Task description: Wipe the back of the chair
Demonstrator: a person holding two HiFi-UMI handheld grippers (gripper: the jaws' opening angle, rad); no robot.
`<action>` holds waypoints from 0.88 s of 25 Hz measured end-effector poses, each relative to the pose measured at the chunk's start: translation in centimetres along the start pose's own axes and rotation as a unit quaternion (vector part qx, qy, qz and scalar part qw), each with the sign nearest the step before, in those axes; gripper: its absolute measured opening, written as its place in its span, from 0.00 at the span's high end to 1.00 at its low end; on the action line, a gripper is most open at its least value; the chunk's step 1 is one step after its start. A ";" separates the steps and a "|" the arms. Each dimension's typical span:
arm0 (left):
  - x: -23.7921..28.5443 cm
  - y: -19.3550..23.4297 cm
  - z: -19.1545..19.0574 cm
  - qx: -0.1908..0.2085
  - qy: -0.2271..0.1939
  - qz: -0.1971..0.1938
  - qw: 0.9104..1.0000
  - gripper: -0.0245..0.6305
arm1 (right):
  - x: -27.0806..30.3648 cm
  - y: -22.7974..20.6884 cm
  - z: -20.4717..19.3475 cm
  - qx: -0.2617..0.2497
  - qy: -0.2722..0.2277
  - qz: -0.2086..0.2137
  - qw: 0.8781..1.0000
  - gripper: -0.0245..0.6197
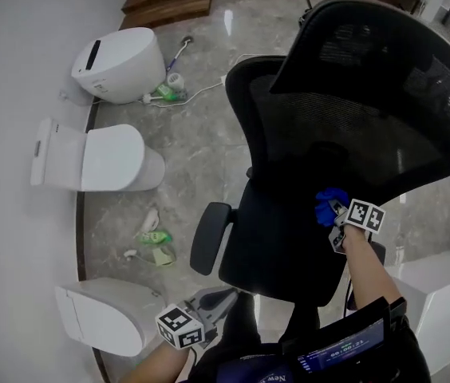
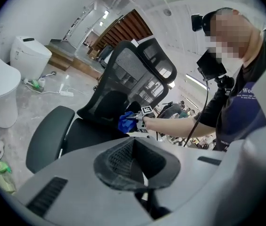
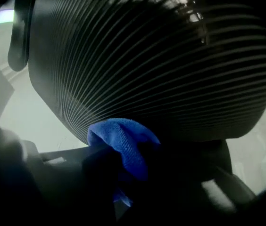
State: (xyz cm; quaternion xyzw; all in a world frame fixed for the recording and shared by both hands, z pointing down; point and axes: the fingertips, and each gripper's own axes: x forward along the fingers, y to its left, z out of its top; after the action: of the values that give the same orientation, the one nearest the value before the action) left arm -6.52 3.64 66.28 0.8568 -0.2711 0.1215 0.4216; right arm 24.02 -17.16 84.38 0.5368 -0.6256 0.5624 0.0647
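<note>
Upright chair back [image 1: 369,134], front toward person; cloth [image 1: 330,204] in right tool [image 1: 335,213]

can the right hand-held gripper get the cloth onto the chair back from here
Probably yes: the right hand-held gripper holds the blue cloth right at the chair back, with nothing between them.

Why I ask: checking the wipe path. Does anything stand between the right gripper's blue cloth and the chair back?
Nothing visible does. The right gripper holds the blue cloth right at the lower mesh of the chair back, with no object between them.
</note>
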 end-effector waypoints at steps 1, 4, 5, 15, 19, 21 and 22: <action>1.1 -0.9 0.2 0.005 0.005 -0.006 1.000 0.96 | -1.5 -1.5 0.4 0.007 -0.004 -0.005 1.000 0.86; 4.0 -3.5 0.7 0.021 0.021 -0.027 0.999 0.96 | -5.9 -5.4 1.4 0.034 -0.024 -0.019 0.999 0.86; 4.8 -4.3 0.9 0.025 0.026 -0.035 0.999 0.96 | -7.2 -6.4 1.6 0.042 -0.031 -0.023 0.998 0.86; 7.2 -6.9 -0.1 0.021 0.026 -0.058 0.998 0.96 | -10.4 -7.0 0.8 0.023 -0.048 -0.026 0.998 0.86; 4.3 -4.5 -1.4 -0.003 0.013 -0.042 0.999 0.96 | -2.4 -0.6 -3.5 -0.032 0.022 0.015 0.999 0.86; 1.5 -2.6 -1.6 -0.014 0.004 -0.028 1.000 0.96 | 2.4 3.9 -5.8 -0.059 0.053 0.033 0.996 0.86; 0.0 -1.5 -1.8 -0.018 0.000 -0.021 1.000 0.96 | 4.8 6.1 -6.9 -0.070 0.064 0.040 0.995 0.86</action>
State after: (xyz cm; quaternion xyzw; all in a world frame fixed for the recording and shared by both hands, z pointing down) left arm -5.60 5.75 66.42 0.8545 -0.2552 0.1083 0.4392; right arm 13.86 -16.01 86.29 0.4685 -0.6790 0.5525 0.1194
